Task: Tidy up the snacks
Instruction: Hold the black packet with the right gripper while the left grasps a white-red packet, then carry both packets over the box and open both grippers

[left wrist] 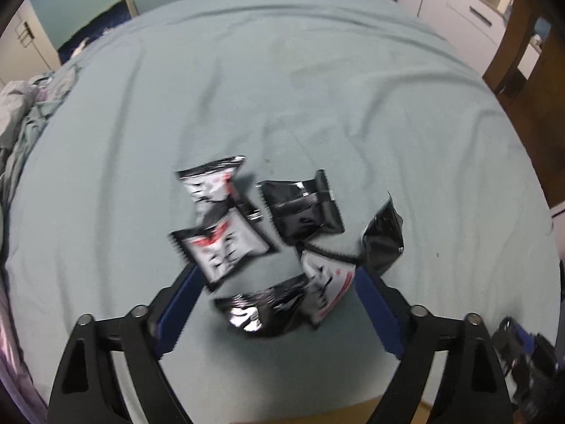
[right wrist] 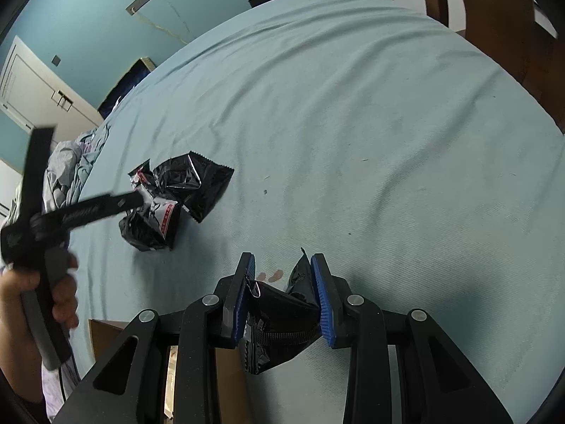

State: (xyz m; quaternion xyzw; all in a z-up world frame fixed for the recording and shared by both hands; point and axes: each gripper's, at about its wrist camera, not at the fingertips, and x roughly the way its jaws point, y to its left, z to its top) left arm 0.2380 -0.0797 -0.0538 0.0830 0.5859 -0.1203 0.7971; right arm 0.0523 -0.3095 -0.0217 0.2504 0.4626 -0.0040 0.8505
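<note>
Left tongs (left wrist: 273, 304): blue-padded jaws stand wide apart above the pile, nothing pressed between them.
Right tongs (right wrist: 282, 295): jaws clamped on one black packet (right wrist: 279, 314), held just above the near edge of the bed.
Snack packets, count: six in the left wrist view; five lie in a loose cluster (left wrist: 254, 243) on the bed sheet (left wrist: 317, 88), the sixth is the held one, off to the right.
Colours: three show a white face with red and black print; the others show black or silvery foil.
Writing: red lettering on a white packet (right wrist: 166, 212), too small and blurred to read; no brand can be made out.
Hand (right wrist: 53, 289): grips the left tool's handle.
</note>
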